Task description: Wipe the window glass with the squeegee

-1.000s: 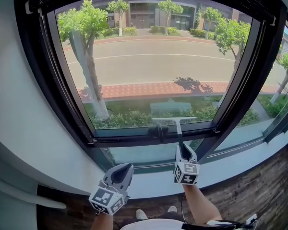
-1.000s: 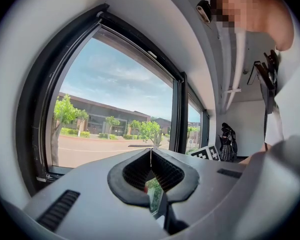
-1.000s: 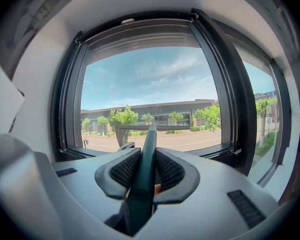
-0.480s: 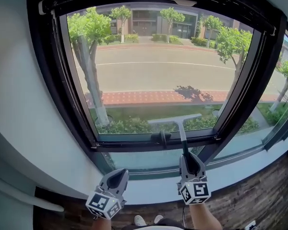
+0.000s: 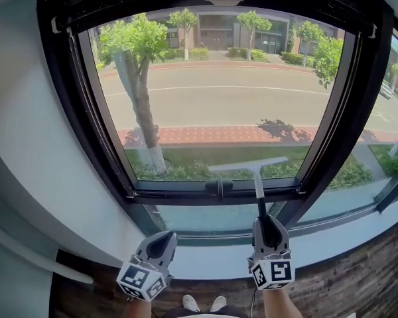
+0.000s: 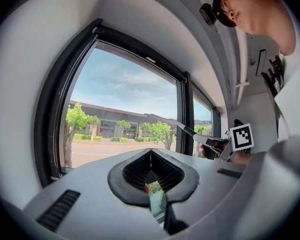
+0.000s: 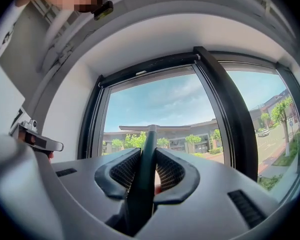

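The right gripper clamped the squeegee handle — blade straight ahead, low on the glass; left gripper closed, empty.

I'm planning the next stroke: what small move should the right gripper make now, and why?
Probably lift the squeegee up the window glass. The right gripper is shut on its handle, and the blade sits low, just above the bottom frame, with nearly all the glass above it.

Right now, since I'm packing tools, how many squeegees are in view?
1. The squeegee has its blade by the lower window glass, handle shut in the right claw. The left claw holds none.
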### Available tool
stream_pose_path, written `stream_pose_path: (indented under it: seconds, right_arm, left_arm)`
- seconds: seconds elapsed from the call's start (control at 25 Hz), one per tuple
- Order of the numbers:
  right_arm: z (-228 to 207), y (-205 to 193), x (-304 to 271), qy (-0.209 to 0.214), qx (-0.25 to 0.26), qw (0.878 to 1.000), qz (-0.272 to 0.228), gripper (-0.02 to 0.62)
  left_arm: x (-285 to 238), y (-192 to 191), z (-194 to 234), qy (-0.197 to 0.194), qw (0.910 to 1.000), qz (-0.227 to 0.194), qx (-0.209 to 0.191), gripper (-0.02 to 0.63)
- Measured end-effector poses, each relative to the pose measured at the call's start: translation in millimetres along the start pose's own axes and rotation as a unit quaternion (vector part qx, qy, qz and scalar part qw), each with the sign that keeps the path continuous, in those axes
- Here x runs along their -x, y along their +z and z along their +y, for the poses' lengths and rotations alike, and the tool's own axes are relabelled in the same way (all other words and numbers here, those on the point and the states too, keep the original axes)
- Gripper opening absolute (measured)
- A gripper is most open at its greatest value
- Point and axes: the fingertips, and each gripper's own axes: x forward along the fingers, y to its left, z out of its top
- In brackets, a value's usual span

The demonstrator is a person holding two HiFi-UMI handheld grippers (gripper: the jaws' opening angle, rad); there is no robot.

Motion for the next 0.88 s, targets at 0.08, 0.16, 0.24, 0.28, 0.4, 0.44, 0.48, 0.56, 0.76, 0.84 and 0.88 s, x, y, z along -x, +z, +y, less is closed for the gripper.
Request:
stream_pose_path:
  seconds: [0.08, 0.16, 0.24, 0.28, 0.4, 0.44, 0.48, 0.56, 0.76, 0.84, 0.88]
  right_arm:
    - [-8.4, -0.2, 5.8, -0.005, -0.007, 1.000, 0.004, 0.098]
    - [-14.4, 1.9, 11.9, -0.009, -0.006, 1.000, 0.005, 0.098]
    - [-17.9, 7.1, 16.3, -0.011, 0.003, 1.000, 0.001, 0.098]
    - [-18.3, 10.3, 16.9, -0.012, 0.008, 1.000, -0.004, 0.098]
    - [-13.5, 19.0, 14.1, -0.016, 0.021, 1.000, -0.012, 0.098]
    - [-9.2, 21.4, 11.8, -0.016, 0.024, 0.999, -0.013, 0.098]
    - [-3.2, 24.0, 8.8, -0.016, 0.025, 0.999, -0.014, 0.098]
    - [12.9, 31.2, -0.3, -0.014, 0.028, 0.999, -0.020, 0.098]
    - [60.7, 85.2, -50.1, -0.015, 0.049, 0.996, -0.068, 0.098]
    - [79.3, 116.6, -79.7, -0.020, 0.060, 0.993, -0.099, 0.098]
    - [88.9, 132.3, -95.2, -0.022, 0.065, 0.991, -0.113, 0.098]
  left_arm:
    - [-2.9, 1.3, -8.1, -0.001, 1.0000, 0.000, -0.004, 0.018]
    - [-4.9, 4.3, -14.3, -0.005, 1.0000, -0.003, -0.004, 0.018]
    - [-6.0, 7.6, -17.8, -0.010, 0.9999, -0.009, -0.007, 0.018]
    - [-5.9, 9.7, -18.1, -0.012, 0.9998, -0.012, -0.009, 0.018]
    - [-2.6, 14.4, -14.2, -0.016, 0.9996, -0.021, -0.013, 0.018]
    - [-0.1, 15.1, -10.8, -0.016, 0.9995, -0.023, -0.014, 0.018]
    - [3.3, 15.7, -6.0, -0.015, 0.9995, -0.024, -0.015, 0.018]
    - [12.0, 17.0, 6.8, -0.010, 0.9994, -0.028, -0.016, 0.018]
    - [29.9, 22.6, 35.6, -0.022, 0.9988, -0.036, -0.025, 0.018]
    - [38.5, 26.8, 48.4, -0.029, 0.9983, -0.041, -0.029, 0.018]
    - [43.4, 28.6, 55.5, -0.031, 0.9982, -0.043, -0.029, 0.018]
